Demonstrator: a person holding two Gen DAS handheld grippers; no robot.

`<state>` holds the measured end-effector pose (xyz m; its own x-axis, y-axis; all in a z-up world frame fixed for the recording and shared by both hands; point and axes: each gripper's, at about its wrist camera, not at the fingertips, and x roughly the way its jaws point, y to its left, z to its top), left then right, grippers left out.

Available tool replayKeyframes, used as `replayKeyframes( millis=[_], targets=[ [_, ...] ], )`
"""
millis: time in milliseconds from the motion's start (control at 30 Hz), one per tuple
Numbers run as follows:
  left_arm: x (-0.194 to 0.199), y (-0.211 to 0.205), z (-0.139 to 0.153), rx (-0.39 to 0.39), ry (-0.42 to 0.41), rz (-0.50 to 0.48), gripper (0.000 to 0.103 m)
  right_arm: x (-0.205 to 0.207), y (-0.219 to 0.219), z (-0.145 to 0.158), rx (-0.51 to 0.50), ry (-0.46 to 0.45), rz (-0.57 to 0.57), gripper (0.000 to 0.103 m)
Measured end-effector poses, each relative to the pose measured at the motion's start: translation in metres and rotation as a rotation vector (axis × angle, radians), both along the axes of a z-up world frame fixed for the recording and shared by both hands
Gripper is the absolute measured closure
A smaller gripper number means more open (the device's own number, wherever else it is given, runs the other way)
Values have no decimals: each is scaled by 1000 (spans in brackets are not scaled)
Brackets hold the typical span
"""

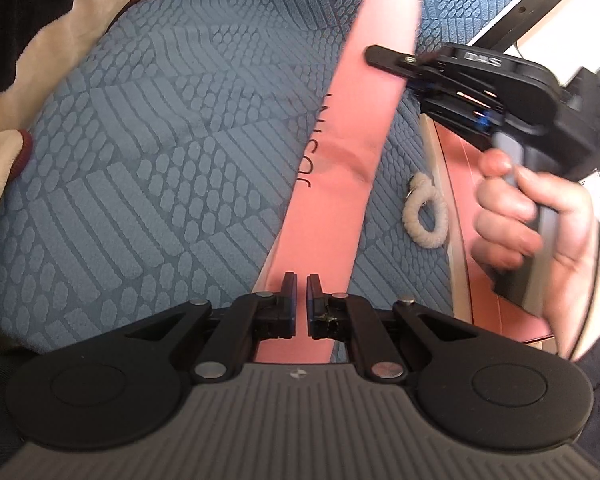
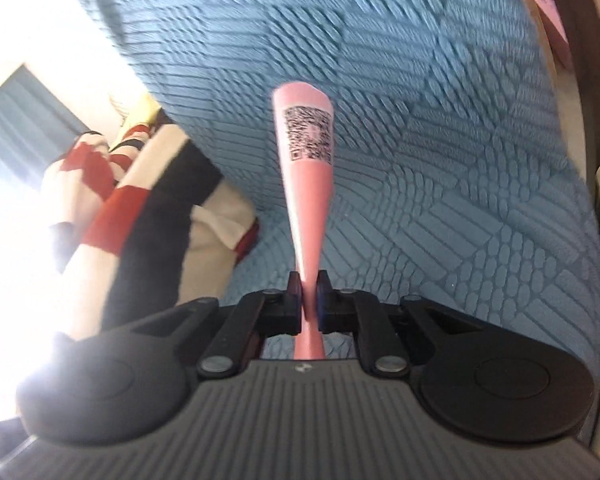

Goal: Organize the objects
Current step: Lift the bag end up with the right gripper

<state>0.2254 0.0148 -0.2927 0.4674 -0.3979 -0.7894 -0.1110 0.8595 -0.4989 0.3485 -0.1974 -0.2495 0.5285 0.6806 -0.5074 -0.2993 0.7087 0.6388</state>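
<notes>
A long pink sheet (image 1: 352, 132) with black lettering stretches above the blue textured cover (image 1: 140, 160). My left gripper (image 1: 302, 280) is shut on its near end, the thin sheet pinched between the pads. At its far part my right gripper (image 1: 374, 56), held by a hand (image 1: 540, 216), comes in from the right and grips the sheet's edge. In the right wrist view the pink sheet (image 2: 306, 184) is seen edge-on, with a square code printed on it, and the right gripper (image 2: 308, 280) is shut on it.
A white rope loop (image 1: 424, 216) lies on the cover beside a pink flat box (image 1: 480, 248) at the right. A cream, black and red striped blanket (image 1: 28, 52) is heaped at the left, the same striped blanket (image 2: 140, 208) in the right wrist view.
</notes>
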Motion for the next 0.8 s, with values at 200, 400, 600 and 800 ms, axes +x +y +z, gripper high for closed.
replayKeyframes(
  millis=[200, 400, 600, 800],
  targets=[
    [-1, 0, -1, -15, -2, 26, 95, -36, -3, 22, 1, -77, 39, 93],
    [-1, 4, -3, -49, 3, 55, 95, -68, -7, 33, -28, -139, 85, 93],
    [-3, 7, -5, -78, 12, 81, 95, -100, -3, 36, -73, -175, 132, 93],
    [-3, 10, -6, -99, 21, 98, 95, -123, -5, 42, -139, -210, 172, 93]
  ],
)
